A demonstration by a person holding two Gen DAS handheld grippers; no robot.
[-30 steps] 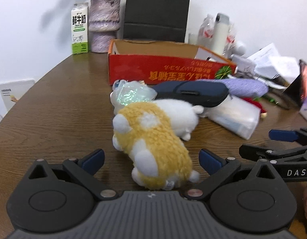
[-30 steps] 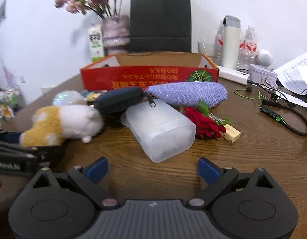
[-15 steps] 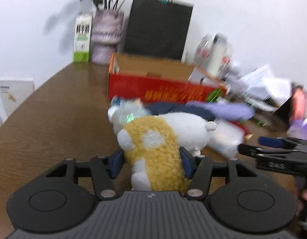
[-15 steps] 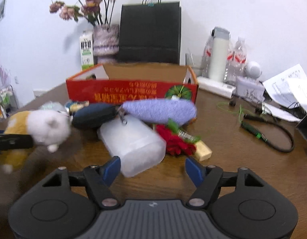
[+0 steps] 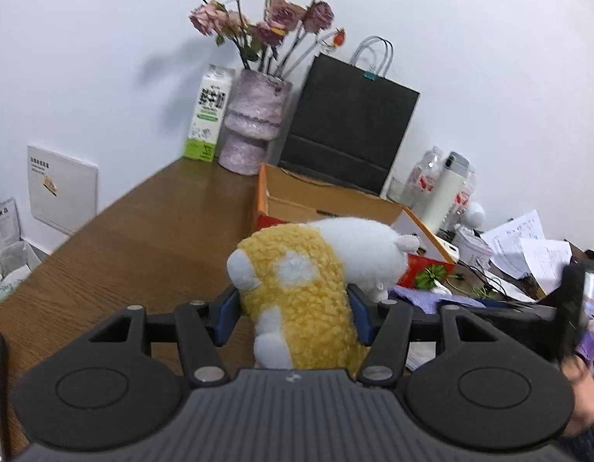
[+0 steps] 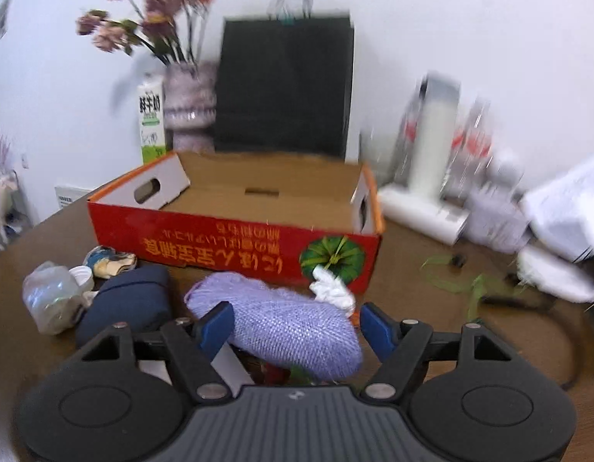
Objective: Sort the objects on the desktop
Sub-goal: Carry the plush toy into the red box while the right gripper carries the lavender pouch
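Near the red cardboard box [image 5: 297, 202], left gripper [image 5: 293, 313] is clamped on the yellow-and-white plush toy [image 5: 304, 288]; right gripper [image 6: 293, 325], jaws just closing, straddles the purple knit pouch [image 6: 281, 323], so seat both pads before lifting.

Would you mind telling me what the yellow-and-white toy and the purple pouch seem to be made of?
The toy looks like curly plush fleece, matte and nubbly. The purple pouch appears to be woven or knitted fabric, with a visible grid texture; blur leaves the fibre uncertain.
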